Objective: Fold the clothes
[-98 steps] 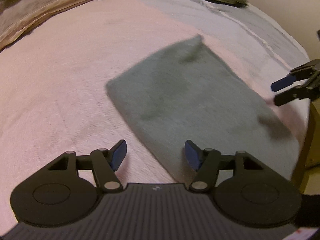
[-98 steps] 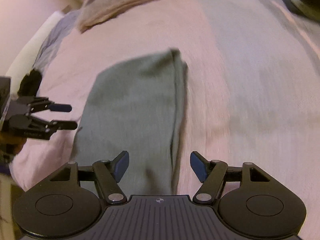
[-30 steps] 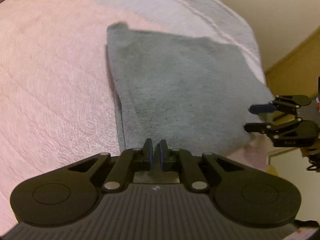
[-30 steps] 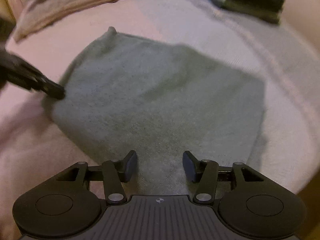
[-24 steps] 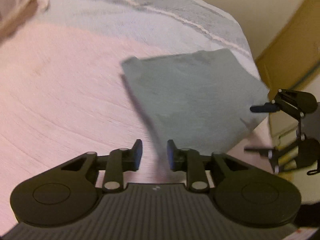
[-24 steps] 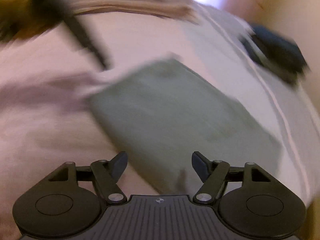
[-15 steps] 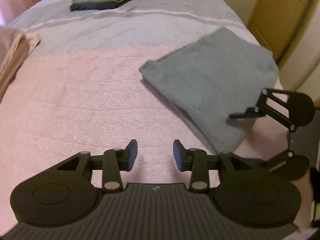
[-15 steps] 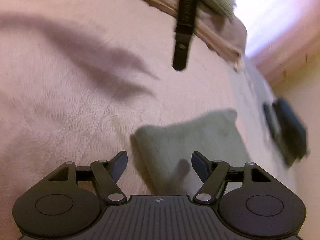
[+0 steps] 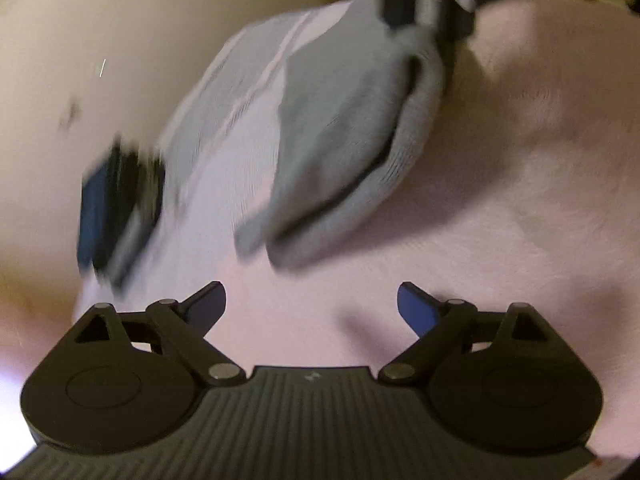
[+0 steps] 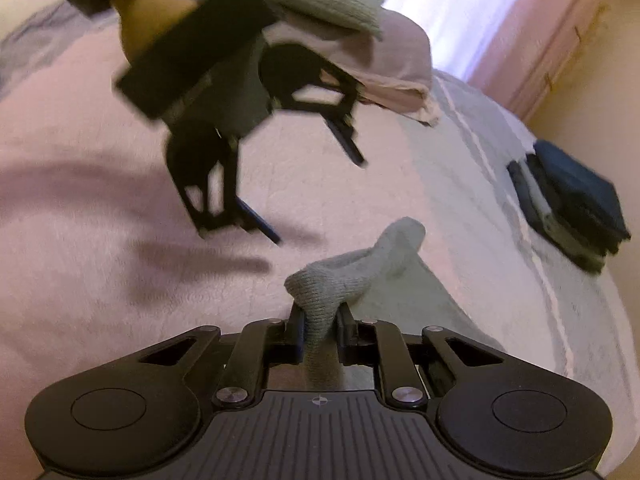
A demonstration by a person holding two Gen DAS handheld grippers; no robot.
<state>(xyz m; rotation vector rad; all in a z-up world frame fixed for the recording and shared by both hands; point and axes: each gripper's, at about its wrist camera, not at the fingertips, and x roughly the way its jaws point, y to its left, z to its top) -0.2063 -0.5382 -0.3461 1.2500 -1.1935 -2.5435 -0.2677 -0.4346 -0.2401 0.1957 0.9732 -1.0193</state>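
Observation:
A grey knitted garment (image 10: 384, 292) lies folded on the pink bed cover (image 10: 100, 280). My right gripper (image 10: 320, 330) is closing its jaws on a bunched edge of that garment, and the pads press on the cloth, which rises in a hump. In the left wrist view the grey garment (image 9: 352, 140) hangs from the blurred right gripper (image 9: 420, 28) with its layers gaping. My left gripper (image 9: 312, 304) is opening wide with nothing between its fingers, a little short of the garment. The right wrist view shows the left gripper (image 10: 320, 200) above the bed, held by a hand (image 10: 148, 12).
A stack of dark folded clothes (image 10: 572, 204) sits on the pale blue striped part of the bed (image 10: 472, 184) near the wall. A heap of beige and green unfolded clothes (image 10: 360, 28) lies at the far end by the curtain. The dark stack (image 9: 120, 208) is blurred in the left wrist view.
My left gripper let go of the garment's edge, opened wide and rolled over. My right gripper swung to the garment's other edge, shut on it and pulled it up.

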